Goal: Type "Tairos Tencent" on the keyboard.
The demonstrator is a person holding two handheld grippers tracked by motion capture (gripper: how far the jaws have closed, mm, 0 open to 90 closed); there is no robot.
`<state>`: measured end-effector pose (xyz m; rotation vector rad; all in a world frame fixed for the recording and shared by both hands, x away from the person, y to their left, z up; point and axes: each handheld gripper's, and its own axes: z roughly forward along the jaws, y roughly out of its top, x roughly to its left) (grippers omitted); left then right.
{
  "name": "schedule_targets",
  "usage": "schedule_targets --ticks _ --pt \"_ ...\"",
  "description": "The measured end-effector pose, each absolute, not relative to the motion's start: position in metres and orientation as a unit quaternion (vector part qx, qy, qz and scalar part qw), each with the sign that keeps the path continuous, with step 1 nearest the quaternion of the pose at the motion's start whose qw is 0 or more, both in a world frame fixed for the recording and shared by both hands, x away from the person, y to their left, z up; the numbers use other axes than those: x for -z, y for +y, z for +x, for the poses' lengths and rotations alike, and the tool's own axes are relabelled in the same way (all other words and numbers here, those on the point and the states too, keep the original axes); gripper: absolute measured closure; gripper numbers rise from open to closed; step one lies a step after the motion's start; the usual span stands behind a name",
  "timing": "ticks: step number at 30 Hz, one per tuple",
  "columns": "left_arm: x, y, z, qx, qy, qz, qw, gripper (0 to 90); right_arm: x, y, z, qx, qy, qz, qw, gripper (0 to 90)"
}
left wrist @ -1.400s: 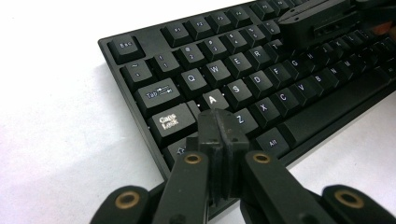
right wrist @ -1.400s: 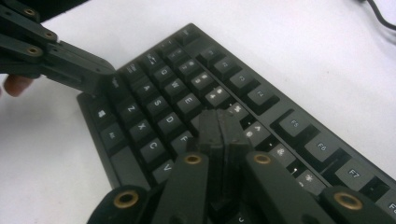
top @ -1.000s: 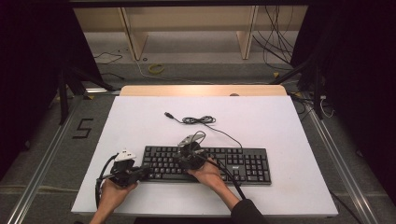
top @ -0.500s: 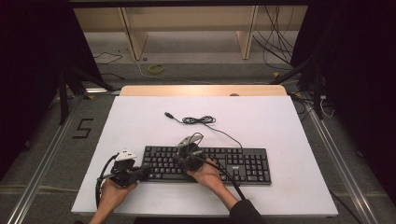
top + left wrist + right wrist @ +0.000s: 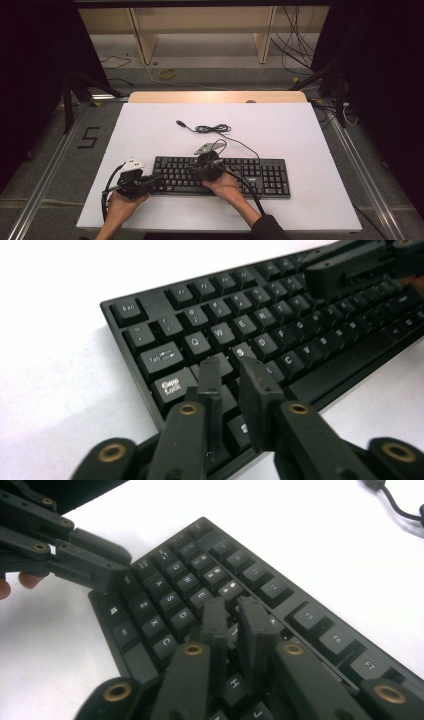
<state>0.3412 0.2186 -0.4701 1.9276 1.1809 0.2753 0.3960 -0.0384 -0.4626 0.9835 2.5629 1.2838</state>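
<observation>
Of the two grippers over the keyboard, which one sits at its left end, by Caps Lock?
The left gripper: its jaws, a narrow gap between them and nothing held, hang over the keyboard beside Caps Lock. The right gripper is farther in, mid-board.

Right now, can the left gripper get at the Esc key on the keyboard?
Probably yes. The left gripper sits over the keyboard near the A and S keys, jaws just parted with nothing between them. The Esc key lies at the far corner, with bare keys between. The right gripper works farther along.
</observation>
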Motion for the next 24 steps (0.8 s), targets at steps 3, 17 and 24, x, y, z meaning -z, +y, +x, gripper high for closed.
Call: schedule_targets --ticks 3,17,24 --pt "0.469 0.219 0.342 -0.111 0.477 0.764 0.421 65.4 0.46 -0.042 0.395 -0.429 0.842 0.323 0.054 74.4" --pt "0.466 0.219 0.348 -0.116 0.481 0.747 0.444 44.5 0.448 -0.064 0.393 -0.457 0.822 0.335 0.055 44.1" --pt "0.468 0.22 0.351 -0.115 0.483 0.749 0.438 63.6 0.445 -0.076 0.393 -0.465 0.814 0.344 0.059 38.2"
